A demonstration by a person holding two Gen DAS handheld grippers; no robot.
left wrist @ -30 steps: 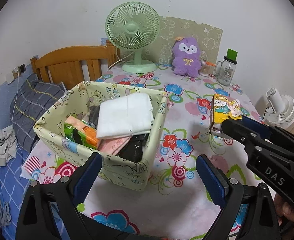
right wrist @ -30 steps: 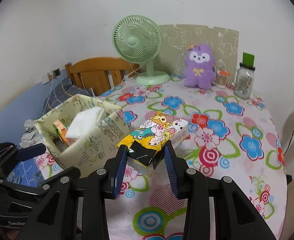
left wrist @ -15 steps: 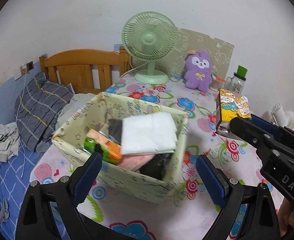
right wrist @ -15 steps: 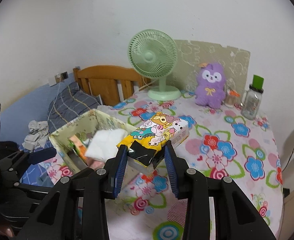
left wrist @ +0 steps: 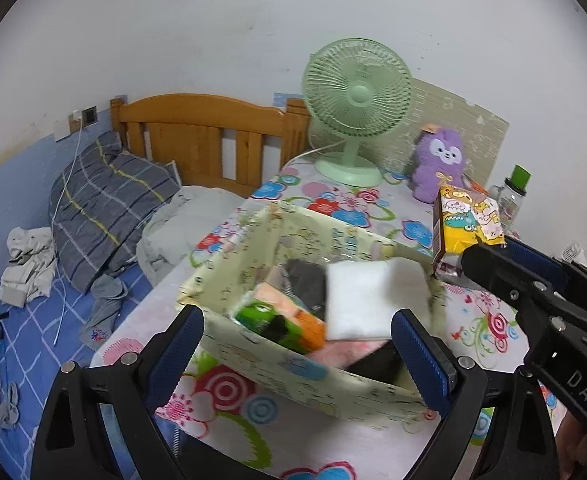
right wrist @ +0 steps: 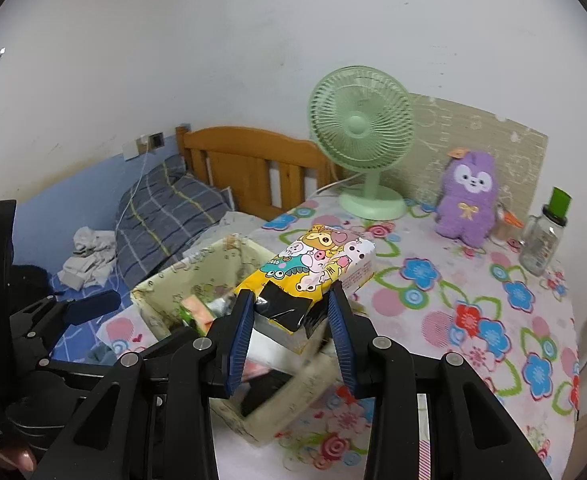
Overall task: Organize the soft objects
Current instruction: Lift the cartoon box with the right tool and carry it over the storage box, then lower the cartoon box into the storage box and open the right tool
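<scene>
The right gripper (right wrist: 289,320) has its jaws clamped on a yellow cartoon tissue pack (right wrist: 313,268), held above the fabric bin (left wrist: 293,376). The left gripper (left wrist: 297,356) has jaws spread wide, empty, with the bin just ahead between them.

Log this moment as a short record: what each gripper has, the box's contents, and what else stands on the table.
right gripper: jaws shut on the cartoon-print tissue pack, held above the storage box
left gripper: jaws open, nothing between them, box just ahead
box contents: white folded pad, green-and-orange packet, dark and pink items underneath
table: floral cloth; green fan, purple plush toy, glass bottle at the back
</scene>
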